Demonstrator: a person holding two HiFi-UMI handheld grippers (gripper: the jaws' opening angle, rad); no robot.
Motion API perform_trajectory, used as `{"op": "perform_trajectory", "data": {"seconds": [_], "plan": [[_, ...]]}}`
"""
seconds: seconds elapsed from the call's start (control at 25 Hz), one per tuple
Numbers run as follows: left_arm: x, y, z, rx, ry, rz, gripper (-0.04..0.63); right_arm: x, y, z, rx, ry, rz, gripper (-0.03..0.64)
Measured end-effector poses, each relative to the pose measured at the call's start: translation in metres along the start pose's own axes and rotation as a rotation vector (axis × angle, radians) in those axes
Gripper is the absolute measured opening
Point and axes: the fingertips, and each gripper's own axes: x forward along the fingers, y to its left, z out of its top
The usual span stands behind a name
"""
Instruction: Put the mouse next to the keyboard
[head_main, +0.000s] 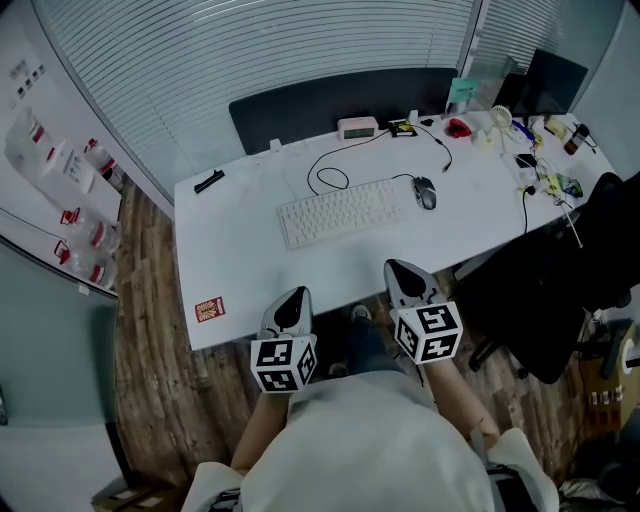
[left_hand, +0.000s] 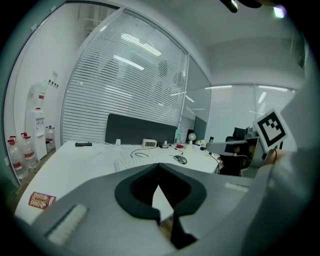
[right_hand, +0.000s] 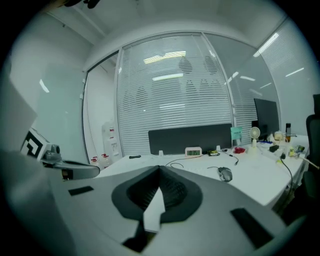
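A grey wired mouse (head_main: 425, 192) lies on the white desk (head_main: 240, 280) just right of the white keyboard (head_main: 343, 211), a small gap between them. The mouse (left_hand: 181, 159) also shows far off in the left gripper view, and as a small mouse (right_hand: 225, 173) in the right gripper view. Both grippers hang short of the desk's near edge, close to the person's body. My left gripper (head_main: 291, 301) is shut with nothing between its jaws. My right gripper (head_main: 404, 272) is shut and empty too, its tip over the desk's front edge.
A black cable loops behind the keyboard toward a small clock (head_main: 357, 128). A dark screen panel (head_main: 340, 105) lines the desk's far edge. Clutter and cables crowd the desk's right end (head_main: 530, 150). A black office chair (head_main: 560, 280) stands right. A red sticker (head_main: 209, 309) marks the near left corner.
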Motion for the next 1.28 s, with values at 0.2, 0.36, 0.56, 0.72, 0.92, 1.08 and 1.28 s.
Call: {"op": "perform_trajectory", "data": {"seconds": [0.2,0.36,0.56,0.72,0.92,1.08,1.28], "plan": [[-0.008,-0.006,-0.004,0.009,-0.003,-0.017,0.009,-0.011,0.012,-0.006,0.011,-0.013,0.012,0.002],[-0.012,-0.008,-0.002,0.016,-0.006,-0.024,0.011,-0.014,0.019,-0.005,0.005,-0.030,0.030,0.002],[-0.014,-0.007,-0.003,0.021,-0.004,-0.026,0.010,-0.014,0.023,-0.001,-0.008,-0.054,0.034,0.002],[-0.013,-0.010,-0.003,0.022,-0.001,-0.032,0.010,-0.015,0.022,-0.001,-0.003,-0.056,0.038,0.002],[-0.012,-0.011,-0.003,0.024,0.003,-0.036,0.009,-0.014,0.023,-0.001,0.002,-0.054,0.053,0.002],[-0.010,-0.012,-0.003,0.022,0.006,-0.036,0.010,-0.013,0.021,0.000,0.001,-0.054,0.056,0.002],[-0.007,-0.010,-0.001,0.023,0.007,-0.035,0.011,-0.010,0.019,0.002,0.001,-0.055,0.060,0.002]]}}
